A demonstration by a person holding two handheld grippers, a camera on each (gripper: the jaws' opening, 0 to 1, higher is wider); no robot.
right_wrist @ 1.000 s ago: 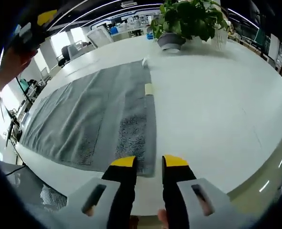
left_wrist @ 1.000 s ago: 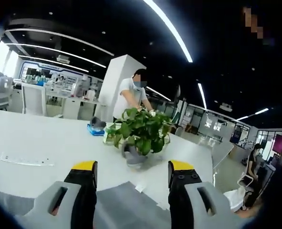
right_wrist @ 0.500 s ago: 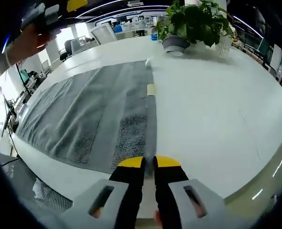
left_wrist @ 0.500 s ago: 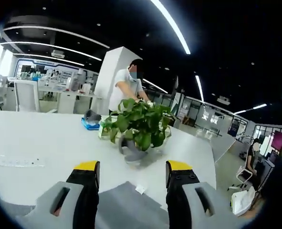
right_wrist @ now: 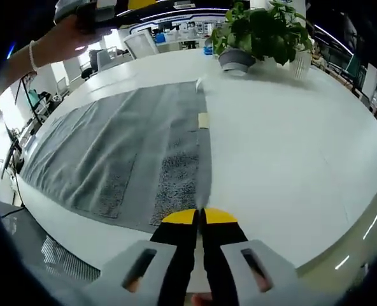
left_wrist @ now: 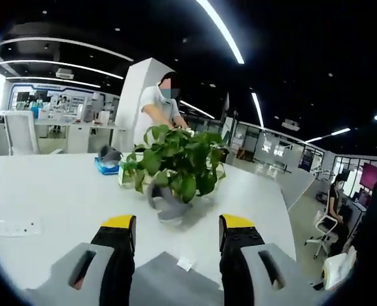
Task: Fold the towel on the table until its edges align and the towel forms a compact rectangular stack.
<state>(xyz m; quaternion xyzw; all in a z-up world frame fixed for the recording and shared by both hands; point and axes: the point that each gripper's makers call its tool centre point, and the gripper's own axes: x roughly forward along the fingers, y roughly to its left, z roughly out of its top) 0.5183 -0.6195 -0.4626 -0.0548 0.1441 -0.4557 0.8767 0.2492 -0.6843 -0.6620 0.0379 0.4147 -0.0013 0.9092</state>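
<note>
A grey towel (right_wrist: 125, 150) lies spread flat on the white table (right_wrist: 290, 146), with a small tan label (right_wrist: 203, 120) on its right edge. My right gripper (right_wrist: 200, 217) is shut on the towel's near right corner, and the edge runs straight into the closed jaws. In the left gripper view the far corner of the towel (left_wrist: 166, 284), bearing a white tag (left_wrist: 185, 262), lies between and below my open left gripper (left_wrist: 177, 223). In the right gripper view that left gripper (right_wrist: 99, 7) is held by a hand (right_wrist: 61, 41) above the towel's far side.
A potted plant (left_wrist: 172, 169) in a grey pot stands just beyond the towel's far corner, with a blue object (left_wrist: 106, 167) behind it. A white power strip (left_wrist: 13, 227) lies to the left. A person (left_wrist: 155, 108) stands behind the table. The table's rounded edge (right_wrist: 360, 223) curves at the right.
My right gripper's jaws have gone from open to shut on the towel's near corner. The left gripper view has shifted nearer to the plant, jaws still open.
</note>
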